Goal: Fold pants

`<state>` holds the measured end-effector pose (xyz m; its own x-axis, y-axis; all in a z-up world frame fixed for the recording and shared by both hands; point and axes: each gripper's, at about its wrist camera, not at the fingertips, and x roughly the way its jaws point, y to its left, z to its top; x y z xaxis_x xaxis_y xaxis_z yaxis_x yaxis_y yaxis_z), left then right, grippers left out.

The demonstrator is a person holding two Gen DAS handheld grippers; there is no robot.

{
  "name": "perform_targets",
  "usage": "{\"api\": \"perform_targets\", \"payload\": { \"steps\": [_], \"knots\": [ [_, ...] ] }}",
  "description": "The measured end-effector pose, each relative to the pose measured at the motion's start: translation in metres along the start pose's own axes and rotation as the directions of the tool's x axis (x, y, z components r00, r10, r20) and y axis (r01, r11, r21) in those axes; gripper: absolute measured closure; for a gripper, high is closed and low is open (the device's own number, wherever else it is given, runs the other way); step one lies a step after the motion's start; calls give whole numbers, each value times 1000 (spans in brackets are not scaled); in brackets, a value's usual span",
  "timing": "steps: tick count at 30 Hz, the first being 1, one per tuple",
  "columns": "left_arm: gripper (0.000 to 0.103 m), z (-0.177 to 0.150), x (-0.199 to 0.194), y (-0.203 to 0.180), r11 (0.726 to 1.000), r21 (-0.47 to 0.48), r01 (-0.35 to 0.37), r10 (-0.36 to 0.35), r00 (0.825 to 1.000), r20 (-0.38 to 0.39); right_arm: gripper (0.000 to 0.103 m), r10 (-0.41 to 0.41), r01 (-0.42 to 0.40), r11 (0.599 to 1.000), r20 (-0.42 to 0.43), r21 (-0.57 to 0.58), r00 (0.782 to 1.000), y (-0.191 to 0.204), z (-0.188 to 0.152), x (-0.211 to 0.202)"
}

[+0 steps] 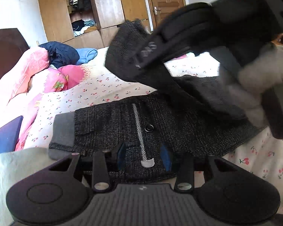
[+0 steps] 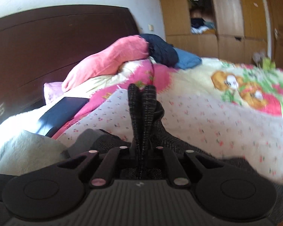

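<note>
A: What does the left wrist view show?

B: The dark tweed pants (image 1: 141, 120) lie on the bed (image 1: 96, 94), waistband end toward the camera, with the button (image 1: 148, 128) and striped fly lining showing. The left tool (image 1: 144, 157) sits low at that waistband edge, its blue-padded fingers (image 1: 166, 158) spread apart with the cloth lying between them, not pinched. Higher up and to the right, the right tool (image 1: 141, 60) holds a leg end of the pants lifted off the bed, above the flat part; that part of the view is blurred.

A: And the right wrist view?

B: The right tool (image 2: 141, 150) is clenched on a bunched fold of the pants (image 2: 143, 113), which stands up between its fingers and reaches forward from them. Beyond lie the cherry-print sheet (image 2: 188, 116), a pink quilt (image 2: 107, 60), a navy garment (image 2: 162, 50) and a blue one (image 2: 188, 60) near the dark headboard (image 2: 56, 47). A dark flat box (image 2: 62, 111) rests on the bedding to the left.
</note>
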<state>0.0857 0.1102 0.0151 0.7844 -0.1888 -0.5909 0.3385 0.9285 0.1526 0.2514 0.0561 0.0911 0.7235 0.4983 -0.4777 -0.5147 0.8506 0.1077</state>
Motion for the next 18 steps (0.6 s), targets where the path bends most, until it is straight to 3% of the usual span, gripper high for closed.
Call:
{"api": "perform_targets", "payload": {
  "steps": [6, 8, 11, 12, 18],
  "knots": [
    [49, -12, -12, 10, 999, -40, -9, 9, 1000, -4, 96, 43, -45, 979, -18, -200, 999, 53, -11, 25],
    [49, -19, -15, 12, 999, -46, -7, 6, 1000, -21, 95, 53, -72, 953, -71, -295, 996, 68, -17, 37],
    [49, -30, -21, 10, 999, -42, -6, 4, 999, -52, 76, 77, -114, 914, -110, -388, 991, 83, -31, 47],
    [49, -33, -22, 10, 999, -39, -8, 6, 998, -61, 69, 97, -134, 906, -111, -400, 989, 86, -34, 45],
    [48, -39, -33, 15, 999, -42, 7, -9, 999, -54, 66, 173, -195, 936, -100, -293, 980, 77, -26, 28]
  ]
}}
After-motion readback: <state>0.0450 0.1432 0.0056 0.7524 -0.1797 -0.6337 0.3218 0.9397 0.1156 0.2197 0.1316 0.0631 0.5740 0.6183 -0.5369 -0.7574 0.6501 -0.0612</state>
